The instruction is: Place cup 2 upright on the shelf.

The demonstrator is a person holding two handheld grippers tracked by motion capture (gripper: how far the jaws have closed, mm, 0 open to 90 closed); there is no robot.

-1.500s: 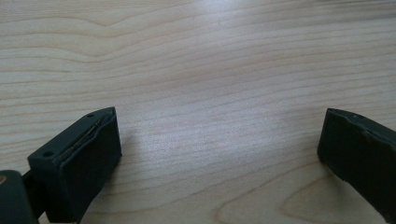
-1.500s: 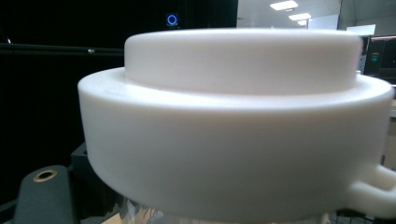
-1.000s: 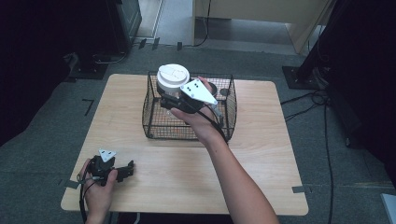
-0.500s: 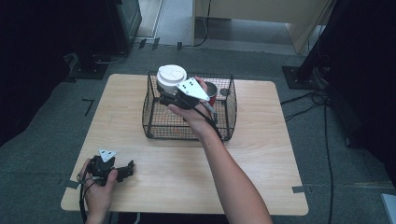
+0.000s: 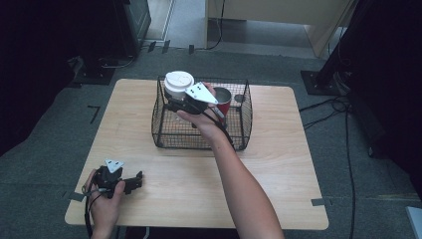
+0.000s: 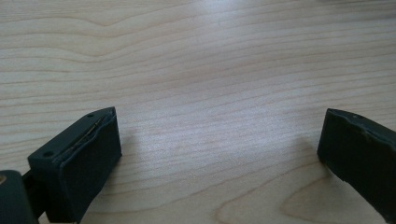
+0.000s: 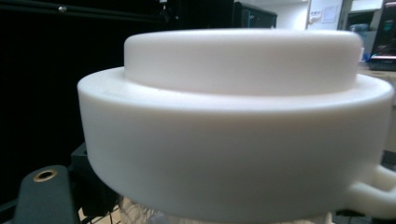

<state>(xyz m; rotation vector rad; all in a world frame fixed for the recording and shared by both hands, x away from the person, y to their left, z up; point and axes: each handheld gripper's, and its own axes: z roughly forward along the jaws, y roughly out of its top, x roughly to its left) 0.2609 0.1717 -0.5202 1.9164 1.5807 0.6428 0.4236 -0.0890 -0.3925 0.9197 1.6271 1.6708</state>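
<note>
The right claw (image 5: pixel 175 102) grips a white-lidded cup (image 5: pixel 178 83) over the wire basket's (image 5: pixel 164 130) rear left corner; the left claw (image 5: pixel 135 180) rests released on the tabletop (image 5: pixel 278 164), well in front of it.

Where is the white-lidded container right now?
High view: the white-lidded container is held by the right gripper over the wire basket, at its rear-left corner, beside the red cup.

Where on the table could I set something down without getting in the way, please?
Bare wood lies on the table right of the right forearm and between the wire basket and left gripper. The basket is crowded: red cup, white-lidded container, right gripper.
</note>
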